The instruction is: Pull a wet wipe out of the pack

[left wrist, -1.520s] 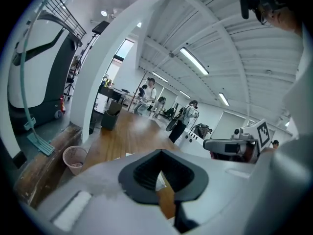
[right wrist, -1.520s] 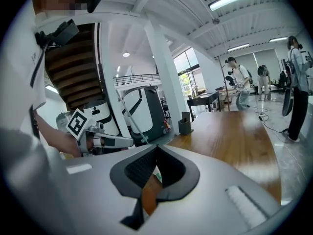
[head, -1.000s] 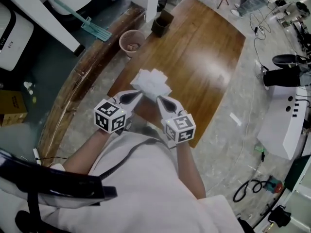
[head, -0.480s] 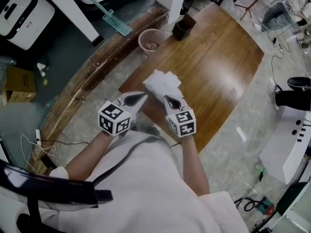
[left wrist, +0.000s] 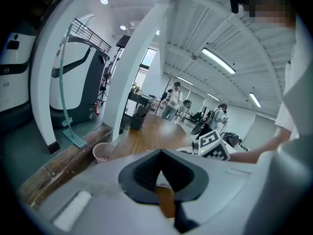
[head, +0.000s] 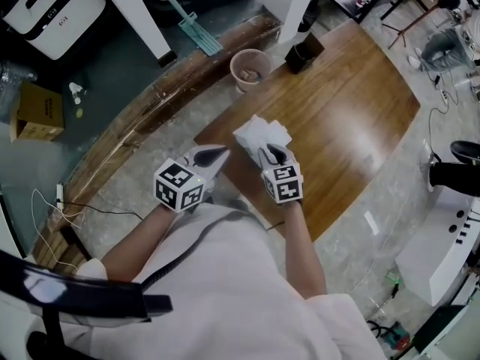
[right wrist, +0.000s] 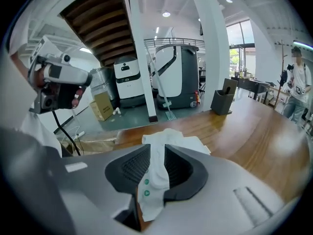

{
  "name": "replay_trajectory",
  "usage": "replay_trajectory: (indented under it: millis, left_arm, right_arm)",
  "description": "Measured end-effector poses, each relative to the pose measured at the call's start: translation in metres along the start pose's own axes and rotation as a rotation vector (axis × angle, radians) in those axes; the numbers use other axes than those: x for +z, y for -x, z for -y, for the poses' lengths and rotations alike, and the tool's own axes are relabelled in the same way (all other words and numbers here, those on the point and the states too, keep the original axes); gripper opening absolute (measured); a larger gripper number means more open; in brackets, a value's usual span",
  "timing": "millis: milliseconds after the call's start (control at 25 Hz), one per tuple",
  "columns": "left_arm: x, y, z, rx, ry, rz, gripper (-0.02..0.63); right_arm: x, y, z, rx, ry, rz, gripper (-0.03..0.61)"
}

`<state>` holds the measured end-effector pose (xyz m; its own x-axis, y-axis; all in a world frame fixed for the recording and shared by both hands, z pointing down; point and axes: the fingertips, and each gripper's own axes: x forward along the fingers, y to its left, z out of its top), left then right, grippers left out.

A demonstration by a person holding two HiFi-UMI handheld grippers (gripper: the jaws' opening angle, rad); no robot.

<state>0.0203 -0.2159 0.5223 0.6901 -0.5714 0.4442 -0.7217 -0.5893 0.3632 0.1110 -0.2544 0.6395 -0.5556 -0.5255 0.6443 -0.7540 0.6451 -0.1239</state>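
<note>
Two units in play, one loaded.

**Head view:** the left hand-held gripper and the right hand-held gripper pointed forward over the near edge of the desk. The white wet wipe pack lay just ahead of the right tips. It sat ahead and to the right of the left tips, with a gap between them.

**Left gripper view:** the left hand-held gripper had its pads pressed together with nothing between them. The right unit's marker cube was off to its right and the desk lay ahead.

**Right gripper view:** the right hand-held gripper was clamped on a white strip carrying small green printed marks. The strip ran forward into the rumpled pack resting on the desk just past the tips. The print suggests wrapper edge rather than wipe. I couldn't separate wrapper from any loose wipe in the white folds.

**Step, as I read it:** the pack was anchored by the right unit and the pull had not started, since no wipe was visibly free of the pack.

**Next move calls for:**
- The left jaws open and move right and forward to the pack's opening.
- They pinch only the wipe's loose end.
- They draw away from the right unit while it holds its clamp, otherwise the whole pack lifts with the wipe.
</note>
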Motion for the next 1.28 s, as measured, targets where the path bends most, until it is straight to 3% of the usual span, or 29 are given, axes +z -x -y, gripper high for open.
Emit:
replay_trajectory:
  millis: [440,880,1280]
  left_arm:
    - [0.013,-0.030,0.015,-0.082,-0.038,-0.025,0.002]
    - [0.015,-0.032,0.002,-0.074,-0.033,-0.034,0.002]
    - [0.020,-0.029,-0.004,-0.066,-0.032,-0.019,0.002]
  right_arm:
    - [-0.001,-0.028,0.005,0.005,0.001,-0.048,0.094]
    - [-0.001,-0.035,0.007,0.037,-0.053,-0.073,0.090]
    - [0.000,-0.030,0.001,0.063,-0.068,-0.098,0.012]
